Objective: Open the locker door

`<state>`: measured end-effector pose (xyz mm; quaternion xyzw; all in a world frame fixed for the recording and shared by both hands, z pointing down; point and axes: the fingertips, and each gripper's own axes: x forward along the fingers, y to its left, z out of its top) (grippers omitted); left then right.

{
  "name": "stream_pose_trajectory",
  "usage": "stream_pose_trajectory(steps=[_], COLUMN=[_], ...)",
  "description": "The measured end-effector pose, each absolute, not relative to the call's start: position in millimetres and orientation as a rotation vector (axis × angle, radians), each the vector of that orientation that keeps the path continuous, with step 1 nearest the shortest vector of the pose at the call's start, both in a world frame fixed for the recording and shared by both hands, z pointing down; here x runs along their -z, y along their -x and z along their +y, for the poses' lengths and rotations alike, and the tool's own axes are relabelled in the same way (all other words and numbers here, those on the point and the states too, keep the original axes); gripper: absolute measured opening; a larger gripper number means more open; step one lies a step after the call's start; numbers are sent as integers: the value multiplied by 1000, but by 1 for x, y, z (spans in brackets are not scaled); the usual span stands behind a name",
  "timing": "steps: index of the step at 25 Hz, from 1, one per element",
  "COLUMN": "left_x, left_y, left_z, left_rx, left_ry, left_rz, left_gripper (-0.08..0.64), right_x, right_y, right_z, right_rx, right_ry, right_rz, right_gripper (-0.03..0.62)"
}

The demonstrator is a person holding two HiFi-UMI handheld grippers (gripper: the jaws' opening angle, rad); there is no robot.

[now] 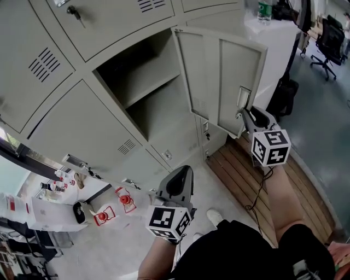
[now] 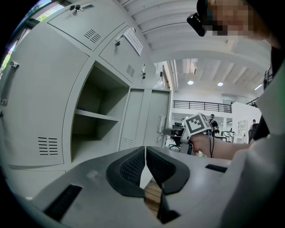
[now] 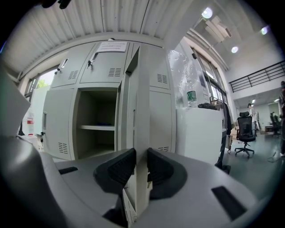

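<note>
Left gripper [image 1: 181, 175]: jaws together, empty, held low, well apart from the lockers. Right gripper [image 1: 247, 114]: jaws clamped on free edge of locker door [image 1: 210, 71], which stands wide of its compartment [image 1: 147, 82]; open floor [image 1: 311, 126] beyond.

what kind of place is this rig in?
Probably an office or lab locker area: a bank of grey metal lockers, one locker door open, an office chair beyond, a water bottle on a white cabinet.

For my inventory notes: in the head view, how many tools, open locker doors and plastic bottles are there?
2 tools: left tool, right tool
1 open locker door
1 plastic bottle
Total: 4
</note>
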<state>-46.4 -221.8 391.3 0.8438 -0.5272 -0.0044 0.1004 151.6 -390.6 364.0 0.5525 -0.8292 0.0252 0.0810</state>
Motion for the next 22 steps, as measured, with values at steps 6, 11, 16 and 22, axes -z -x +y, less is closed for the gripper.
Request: stream_pose_trajectory(steps=[6,11,16,22], left_x=[-392,-387,-383,-379], left_y=[50,53,58,64], left_z=[-221,-212,-197,-173], left_rx=[9,11,17,32], left_ry=[-2483,-2481,-2482,-2488], left_rz=[-1578,-1592,-1602,-1606], left_gripper=[21,21,21,22], right_x=[-365,-362,-355,-358], right_y=[-153,-154,-153,-125], right_z=[-389,-376,-353,-313], right_rx=[-56,-50,-76,-55], right_ry=[-1664,-1679,-1702,-1612], right_rz=[-2484,-2490,-2524,-2544], right_gripper=[144,152,132,55])
